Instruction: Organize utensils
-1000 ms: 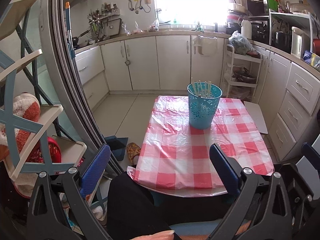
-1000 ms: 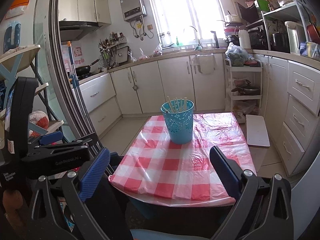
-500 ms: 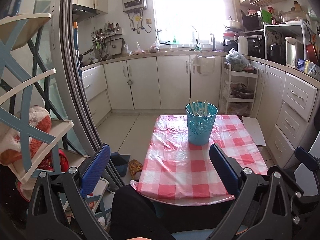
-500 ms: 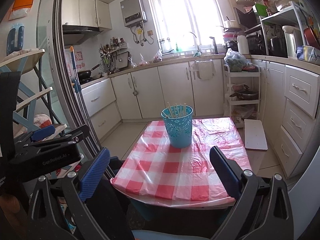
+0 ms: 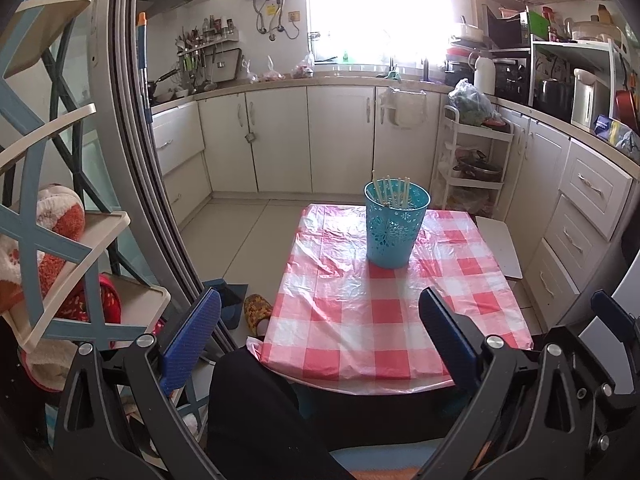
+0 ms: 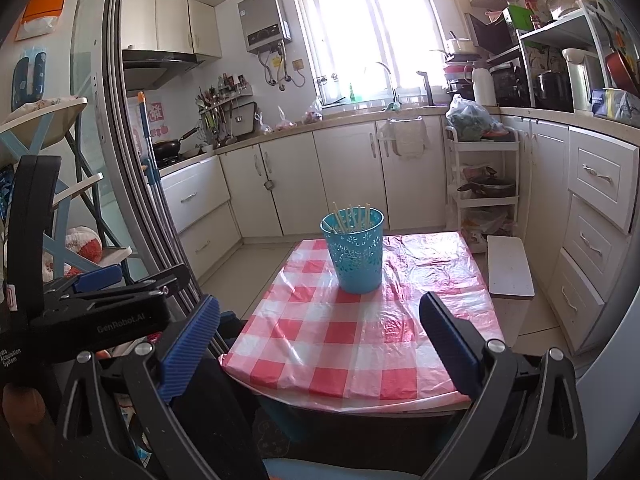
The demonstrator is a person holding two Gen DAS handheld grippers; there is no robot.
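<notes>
we hold both the left gripper and right gripper back off the worktop's near edge, jaws spread and empty, since the chopsticks already stand in the cup toward its far edge.

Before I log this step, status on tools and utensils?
Both tools open, empty, held back from table. Chopsticks upright in blue basket. Nothing in the way.

Left gripper body: "GenRobot.AI" in pale letters
Its lower edge: "Data Acquisition System" — partly cut off
</notes>
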